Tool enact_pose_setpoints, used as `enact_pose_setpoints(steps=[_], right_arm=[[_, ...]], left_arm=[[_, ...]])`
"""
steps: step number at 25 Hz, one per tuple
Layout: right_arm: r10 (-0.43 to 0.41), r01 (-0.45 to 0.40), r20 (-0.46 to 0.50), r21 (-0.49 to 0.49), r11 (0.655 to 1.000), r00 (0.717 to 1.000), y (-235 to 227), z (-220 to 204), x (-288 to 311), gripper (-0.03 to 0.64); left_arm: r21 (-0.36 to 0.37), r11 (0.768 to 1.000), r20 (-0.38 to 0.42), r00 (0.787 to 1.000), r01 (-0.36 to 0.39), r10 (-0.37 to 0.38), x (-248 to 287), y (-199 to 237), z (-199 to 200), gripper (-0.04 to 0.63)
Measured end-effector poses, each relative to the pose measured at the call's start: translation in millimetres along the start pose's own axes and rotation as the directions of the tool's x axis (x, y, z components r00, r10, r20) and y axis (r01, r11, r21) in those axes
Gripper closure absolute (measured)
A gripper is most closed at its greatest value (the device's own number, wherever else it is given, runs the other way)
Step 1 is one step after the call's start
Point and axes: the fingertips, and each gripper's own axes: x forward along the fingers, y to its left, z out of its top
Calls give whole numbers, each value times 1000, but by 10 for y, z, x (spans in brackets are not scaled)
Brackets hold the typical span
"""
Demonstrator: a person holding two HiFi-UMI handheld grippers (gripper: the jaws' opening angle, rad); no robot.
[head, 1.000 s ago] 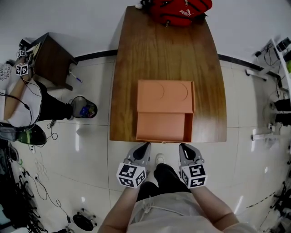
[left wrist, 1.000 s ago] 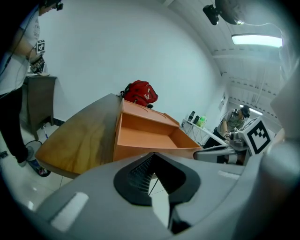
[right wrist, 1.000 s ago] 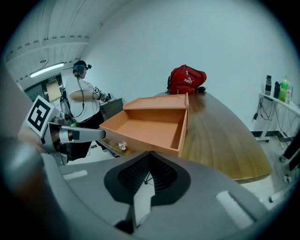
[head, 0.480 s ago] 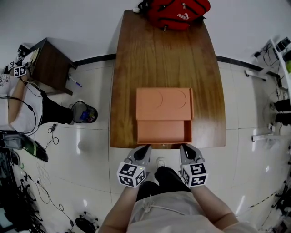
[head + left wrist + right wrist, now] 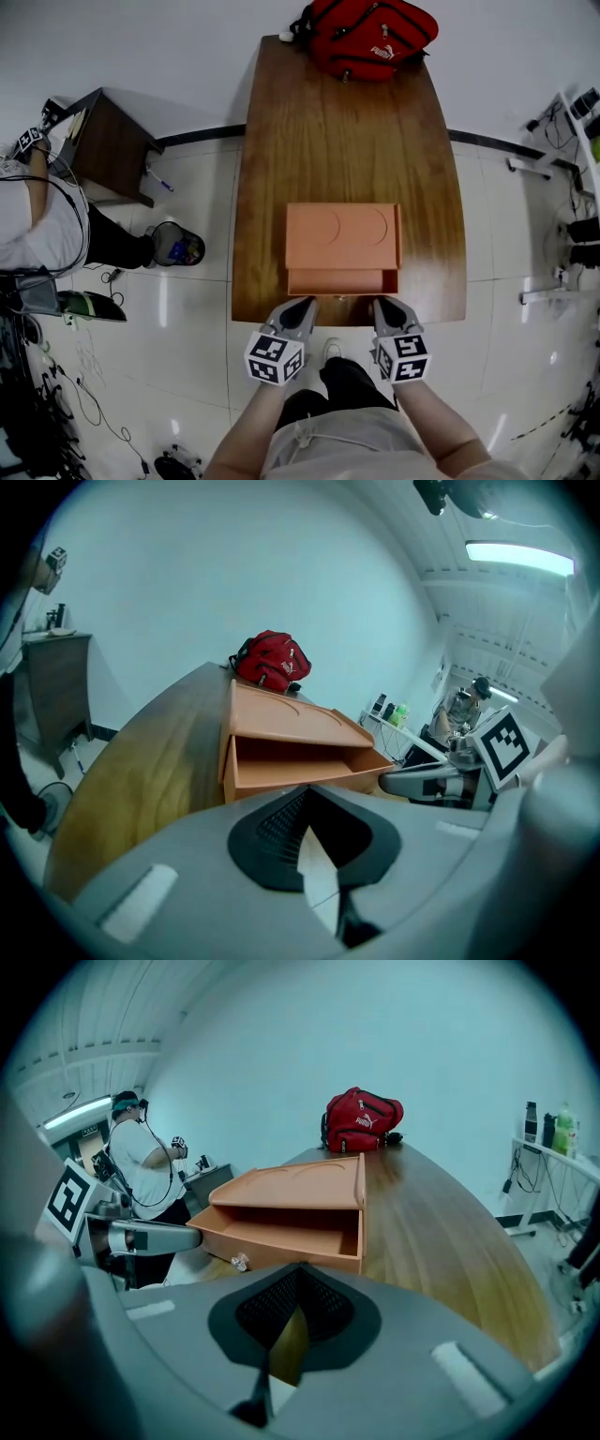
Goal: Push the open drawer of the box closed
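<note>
An orange box (image 5: 342,225) stands on the wooden table (image 5: 347,131) near its front edge. Its drawer (image 5: 342,281) sticks out a short way toward me, and a small clear knob (image 5: 241,1262) shows on its front. My left gripper (image 5: 301,305) is shut, with its tip at the left part of the drawer front. My right gripper (image 5: 383,304) is also shut, at the right part. Both hold nothing. The drawer (image 5: 291,769) looks empty in the left gripper view. I cannot tell whether the tips touch the front.
A red backpack (image 5: 370,36) lies at the table's far end. To the left stand a dark side table (image 5: 108,141) and a person (image 5: 37,225) with other grippers, and a small bin (image 5: 175,246) is on the floor. Cables and stands line the right side.
The drawer has slid well into the box and now sticks out only a little. Both grippers have moved forward with its front.
</note>
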Motion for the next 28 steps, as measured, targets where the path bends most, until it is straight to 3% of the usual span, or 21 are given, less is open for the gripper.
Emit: enact_pose_setpoints(steps=[7,17,21,24,28], right_arm=[[-12,12,34,-2,1000,999,-100,263,187,614],[-29,29,36,0,1000,999,-189,369,318,614],[-29,28,38,16,999,999,-228,394,310,614],[-18,18,39,5,1000,999,-223,411,270,614],[12,-11,34,-36,999,999,6,361,51,614]], left_arm=[[32,1000,6,1000,2,-2,198,162,222,589],[-8,1000,38,999,-11,12,342,276,312,589],[8,1000,48,999,-5,4,358,257,340,589],[40,999,67,998,7,-10,294,208,412,589],[26,1000,115,993,-16,13,-32,81,456,589]])
